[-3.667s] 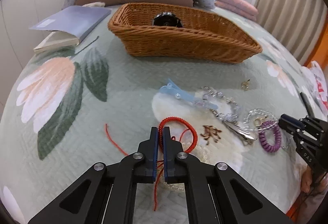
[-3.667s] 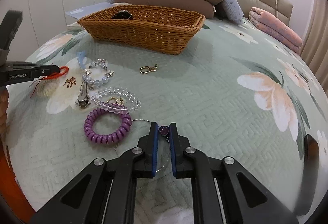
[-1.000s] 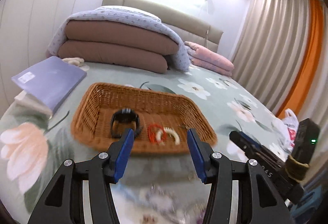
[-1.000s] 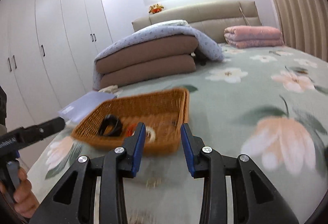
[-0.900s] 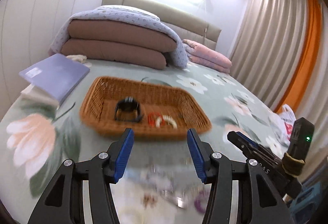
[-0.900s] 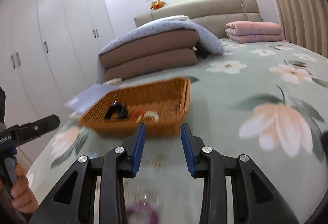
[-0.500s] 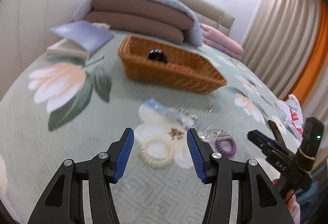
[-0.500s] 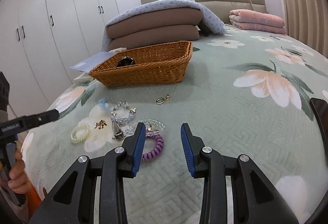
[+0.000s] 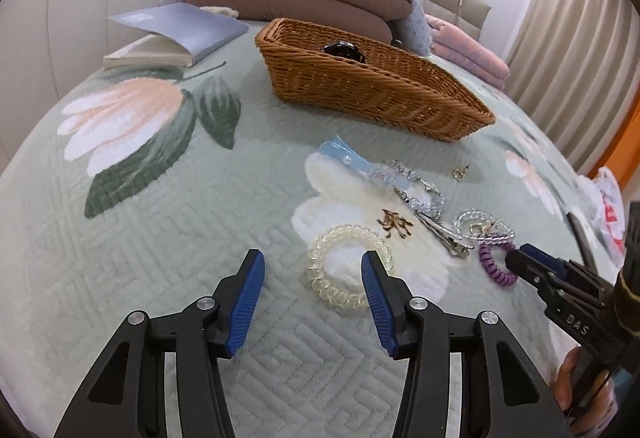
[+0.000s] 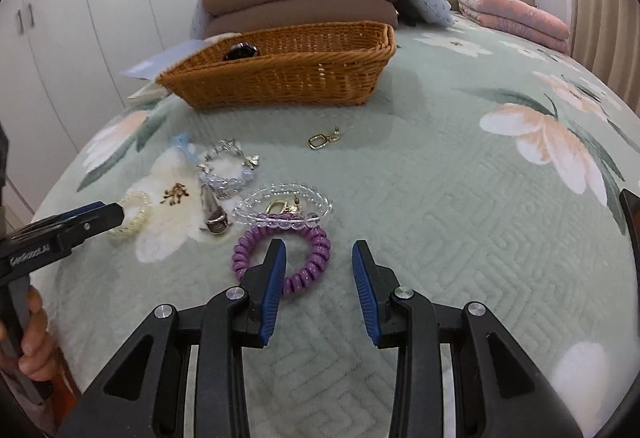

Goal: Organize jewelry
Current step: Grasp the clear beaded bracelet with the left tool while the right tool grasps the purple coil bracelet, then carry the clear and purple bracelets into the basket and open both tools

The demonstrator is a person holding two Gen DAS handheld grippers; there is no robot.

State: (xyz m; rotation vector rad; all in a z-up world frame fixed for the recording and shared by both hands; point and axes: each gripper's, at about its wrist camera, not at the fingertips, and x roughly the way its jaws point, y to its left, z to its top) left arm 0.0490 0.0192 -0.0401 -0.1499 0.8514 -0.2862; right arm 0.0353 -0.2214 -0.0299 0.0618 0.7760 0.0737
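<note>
both tools gaped, empty. left tool (image 9: pixel 312 298) hung near clear coil tie (image 9: pixel 350 265); right tool (image 10: pixel 318 274) over purple coil tie (image 10: pixel 281 254) on bed. best straddle one strand, pinch, carry to basket (image 10: pixel 280 77).

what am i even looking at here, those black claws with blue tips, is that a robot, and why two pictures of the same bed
No robot: a person holds a two-finger grabber in each hand, and each grabber carries a wide-angle camera looking out along its fingers. That gives two pictures of one bed.

In the left camera's picture the left gripper is open and holds nothing, just in front of a clear coil hair tie. In the right camera's picture the right gripper is also open and empty, over a purple coil hair tie.

On the floral bedspread lie more pieces: a clear bead bracelet, a crystal charm bracelet, a silver hair clip, a light blue clip and a small gold clasp. Behind them stands a wicker basket with a dark item, partly hidden, inside.
</note>
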